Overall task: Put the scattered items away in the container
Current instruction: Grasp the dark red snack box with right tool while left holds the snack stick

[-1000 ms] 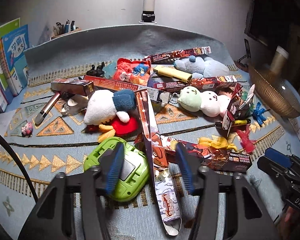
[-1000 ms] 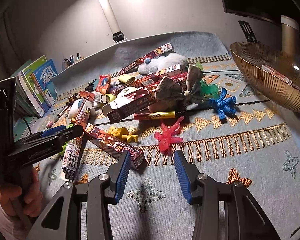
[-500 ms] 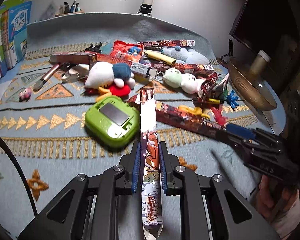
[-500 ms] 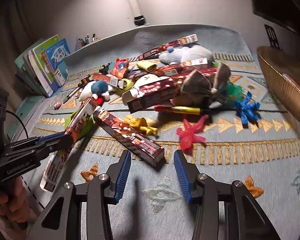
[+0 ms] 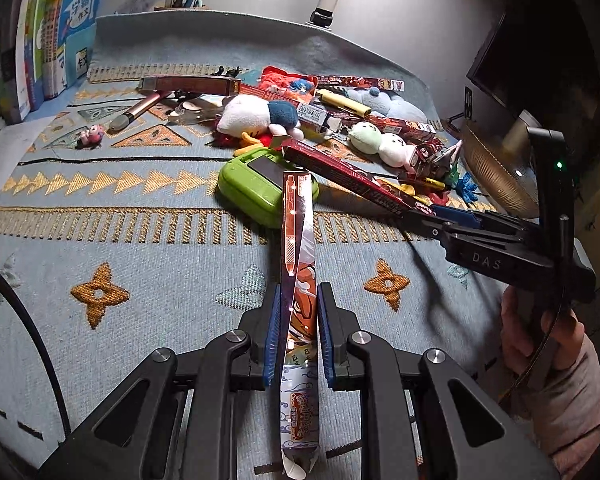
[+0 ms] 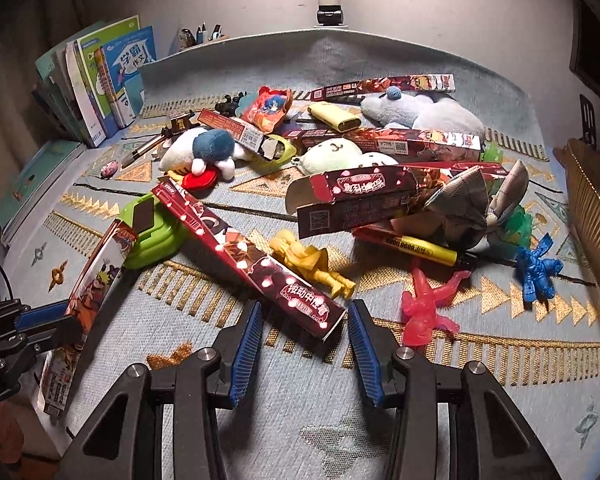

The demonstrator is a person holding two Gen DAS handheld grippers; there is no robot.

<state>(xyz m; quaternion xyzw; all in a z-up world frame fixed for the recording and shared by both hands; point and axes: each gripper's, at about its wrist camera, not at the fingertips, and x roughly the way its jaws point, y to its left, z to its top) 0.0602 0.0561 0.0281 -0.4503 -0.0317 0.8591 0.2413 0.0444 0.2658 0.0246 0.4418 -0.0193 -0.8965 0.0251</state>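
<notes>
My left gripper (image 5: 298, 314) is shut on a long printed pen box (image 5: 298, 256). The box sticks out forward past the blue pads and its far end reaches over a green case (image 5: 256, 192). In the right wrist view the same box (image 6: 100, 276) slants up from the left gripper (image 6: 40, 328) at the left edge. My right gripper (image 6: 305, 322) is open, and the near end of a dark red box (image 6: 256, 264) lies between its fingertips with gaps on both sides. The gold ribbed bowl (image 5: 496, 176) stands at the right, its rim (image 6: 592, 208) at the picture's edge.
Scattered on the patterned cloth are a yellow figure (image 6: 312, 264), a red figure (image 6: 424, 308), a blue figure (image 6: 538, 268), a yellow marker (image 6: 416, 246), plush toys (image 6: 204, 148) and more boxes (image 6: 360, 200). Books (image 6: 108, 80) stand at the back left. A hand (image 5: 540, 344) holds the right gripper.
The left gripper has shut on the pen box and drawn it back from the pile. The right gripper has swung left until the dark red box's end lies between its fingers.
</notes>
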